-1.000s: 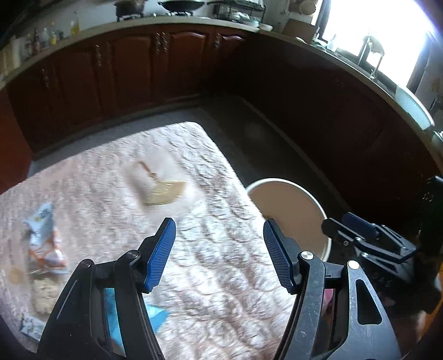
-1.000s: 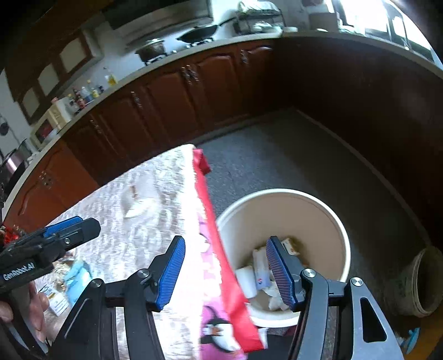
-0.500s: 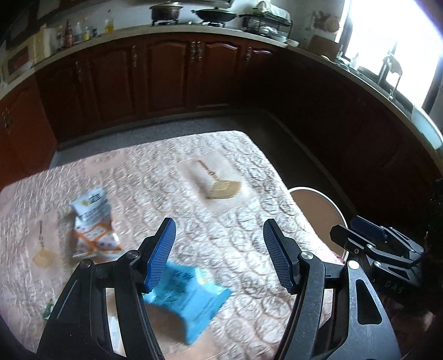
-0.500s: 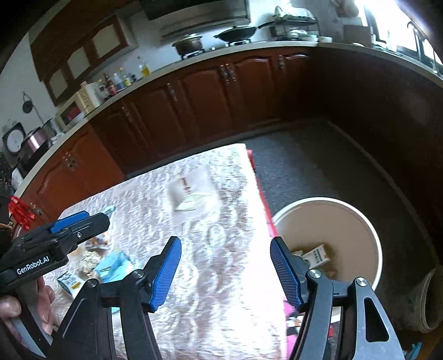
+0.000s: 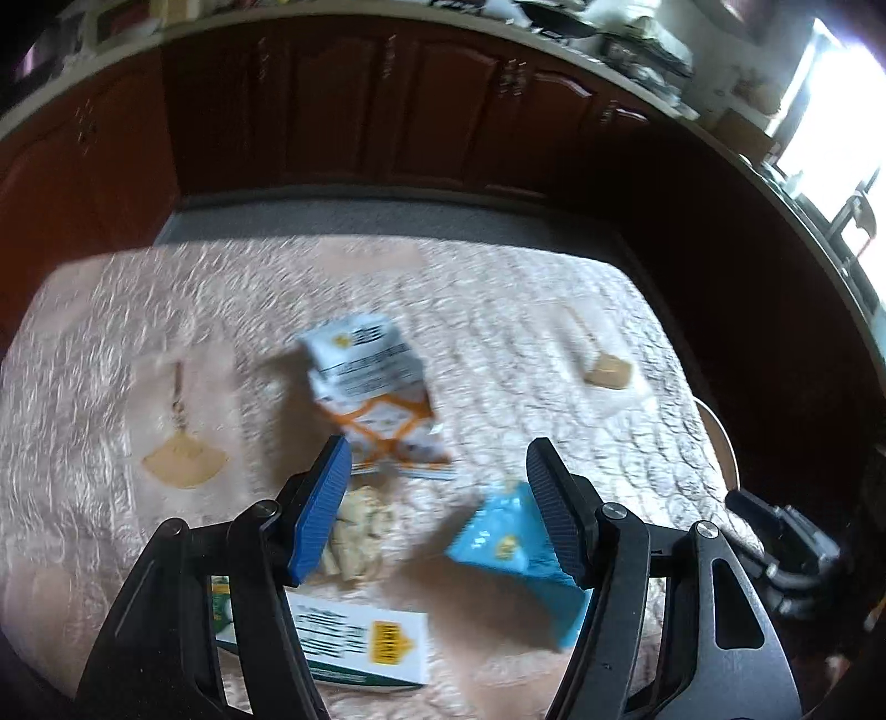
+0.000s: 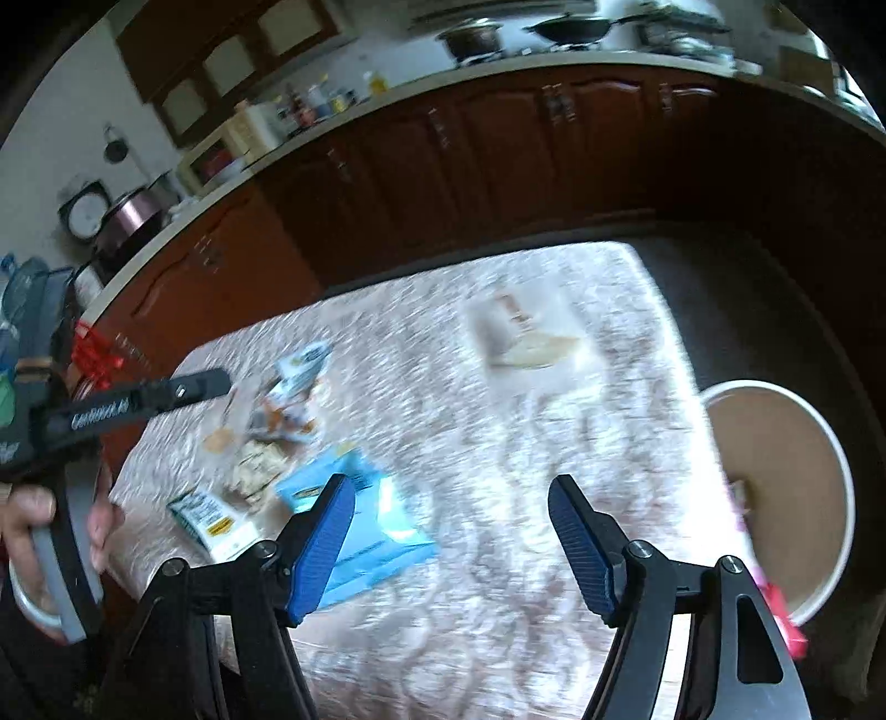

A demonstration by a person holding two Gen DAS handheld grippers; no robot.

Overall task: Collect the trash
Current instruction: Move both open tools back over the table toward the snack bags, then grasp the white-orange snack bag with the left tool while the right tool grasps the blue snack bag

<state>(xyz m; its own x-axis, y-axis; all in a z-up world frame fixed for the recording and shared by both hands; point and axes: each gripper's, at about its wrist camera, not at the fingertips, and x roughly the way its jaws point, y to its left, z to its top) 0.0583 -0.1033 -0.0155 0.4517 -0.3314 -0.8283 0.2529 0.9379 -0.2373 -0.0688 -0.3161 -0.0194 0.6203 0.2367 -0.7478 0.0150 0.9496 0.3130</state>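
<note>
Quilted pink tablecloth (image 5: 498, 310) spans the table; cream bin (image 6: 775, 476) sits off its edge, right of the right gripper (image 6: 448, 531). Blue packet (image 5: 509, 543) lies under the left gripper (image 5: 437, 509), orange-white packet (image 5: 376, 399) just ahead, boxed carton (image 5: 354, 642) beneath. Both grippers open, empty; right jaws just widened. Risk: blurred fast approach, pads snag cloth or skid the slick packet.

A home kitchen: dark wooden cabinets (image 6: 498, 144) under a counter bearing a pot (image 6: 469, 40) and wok (image 6: 576, 26).

Right gripper (image 6: 451, 545), just opening and empty, over table (image 6: 498, 443) near blue packet (image 6: 360, 531)
</note>
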